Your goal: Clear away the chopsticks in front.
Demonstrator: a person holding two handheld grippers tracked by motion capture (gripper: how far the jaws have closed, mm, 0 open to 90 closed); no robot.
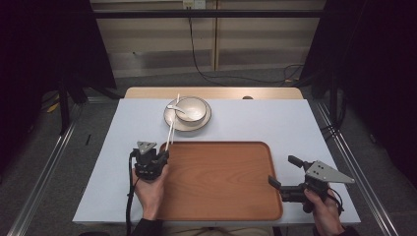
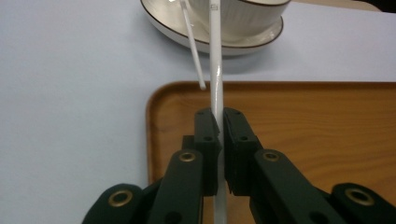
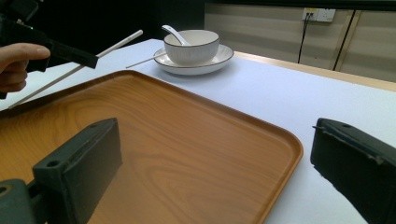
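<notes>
My left gripper (image 1: 164,156) (image 2: 220,123) is shut on a white chopstick (image 2: 215,70) (image 1: 173,120), held over the left rim of the wooden tray (image 1: 221,182). That chopstick points toward the white bowl (image 1: 192,108). A second white chopstick (image 2: 194,46) leans on the plate (image 1: 179,123) under the bowl, with its near end close to the tray's far left corner. A white spoon (image 1: 174,108) (image 3: 173,32) rests in the bowl. My right gripper (image 1: 283,170) (image 3: 215,163) stands open at the tray's right edge with nothing between its jaws.
The tray (image 3: 163,140) lies bare on a pale sheet (image 1: 255,123) over the table. In the right gripper view the left gripper (image 3: 88,59) and its hand show at the far left. Cables run along the floor behind the table.
</notes>
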